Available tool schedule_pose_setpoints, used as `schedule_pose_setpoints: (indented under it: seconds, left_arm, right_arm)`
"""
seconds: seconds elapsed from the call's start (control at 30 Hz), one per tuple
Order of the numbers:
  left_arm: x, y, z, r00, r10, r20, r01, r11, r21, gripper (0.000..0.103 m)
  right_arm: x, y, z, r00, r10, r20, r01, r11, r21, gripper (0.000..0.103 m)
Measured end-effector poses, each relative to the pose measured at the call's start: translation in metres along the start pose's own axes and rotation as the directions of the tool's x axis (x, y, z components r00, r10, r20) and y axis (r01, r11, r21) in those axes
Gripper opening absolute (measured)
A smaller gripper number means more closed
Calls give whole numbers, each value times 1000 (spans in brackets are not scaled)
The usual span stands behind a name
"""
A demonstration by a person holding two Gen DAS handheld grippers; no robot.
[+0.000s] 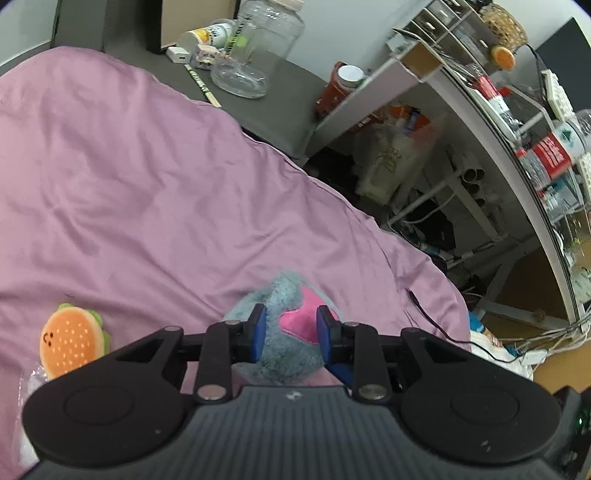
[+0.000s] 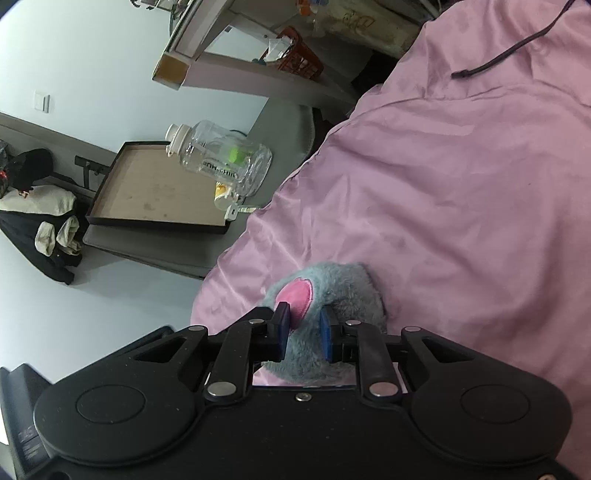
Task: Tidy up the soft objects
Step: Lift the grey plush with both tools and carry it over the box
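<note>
A fluffy grey-blue plush toy (image 1: pixel 280 291) with a pink patch lies on the pink bed cover (image 1: pixel 147 184). In the left wrist view my left gripper (image 1: pixel 291 332) has its blue pads pressed on the fur and the pink patch. In the right wrist view my right gripper (image 2: pixel 304 328) is shut on another part of the same plush toy (image 2: pixel 343 284), beside a round pink ear patch (image 2: pixel 295 293). A small burger-shaped plush (image 1: pixel 72 338) rests on the cover to the left of the left gripper, untouched.
The bed's edge drops to a grey side table with a glass jar (image 1: pixel 266 33) and a glass dish (image 1: pixel 240 77). A cluttered white desk (image 1: pixel 480 110) stands to the right. A black cable (image 1: pixel 436 325) trails over the cover. A wooden tray (image 2: pixel 159 184) leans beside the jar.
</note>
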State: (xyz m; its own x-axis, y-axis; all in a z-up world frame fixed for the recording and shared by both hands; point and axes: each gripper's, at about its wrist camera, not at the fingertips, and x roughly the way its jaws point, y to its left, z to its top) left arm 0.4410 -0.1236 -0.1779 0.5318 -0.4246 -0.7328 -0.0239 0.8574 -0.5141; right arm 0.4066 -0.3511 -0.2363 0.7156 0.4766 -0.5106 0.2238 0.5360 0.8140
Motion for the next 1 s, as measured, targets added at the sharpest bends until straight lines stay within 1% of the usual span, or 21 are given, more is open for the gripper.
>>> schedule_pose_setpoints:
  seconds: [0.13, 0.23, 0.3, 0.33, 0.37, 0.43, 0.47, 0.63, 0.77, 0.9, 1.0]
  left_arm:
    - [-3, -2, -4, 999, -25, -20, 25, 1000, -18, 28]
    - [-5, -1, -7, 999, -34, -25, 33, 999, -32, 27]
    - [-8, 0, -9, 999, -46, -26, 45, 998, -47, 23]
    - [-7, 2, -9, 999, -45, -23, 44, 998, -49, 19]
    - [-5, 3, -10, 999, -34, -21, 33, 998, -48, 18]
    - [1, 7, -9, 1000, 1, -23, -2, 999, -44, 18]
    - [3, 8, -8, 1000, 5, -20, -6, 999, -44, 18]
    - [9, 12, -8, 1000, 2, 7, -2, 1000, -31, 19]
    - [14, 16, -6, 999, -9, 31, 10, 999, -41, 21]
    - [20, 17, -5, 1000, -1, 16, 2, 999, -37, 21]
    - [15, 19, -3, 1000, -11, 2, 11, 998, -62, 18]
  right_arm:
    - [-7, -2, 2, 1000, -1, 22, 1, 1000, 16, 20]
    - [-9, -3, 2, 1000, 3, 22, -4, 1000, 26, 20]
    - [-10, -3, 3, 1000, 5, 26, -6, 999, 34, 20]
    - [-11, -4, 3, 1000, 5, 30, -6, 999, 37, 20]
    - [-11, -4, 4, 1000, 1, 29, -2, 999, 38, 20]
    - [-6, -7, 3, 1000, -18, 11, 18, 999, 44, 20]
    - [-4, -9, 3, 1000, -20, 2, 20, 999, 49, 20]
    - [1, -5, 1, 999, -41, -5, 41, 999, 11, 20]
    - [5, -7, 0, 999, -34, -12, 34, 999, 23, 20]
    - [8, -10, 0, 999, -33, -7, 34, 999, 30, 20]
    - [8, -9, -1, 1000, -16, -16, 16, 999, 32, 18]
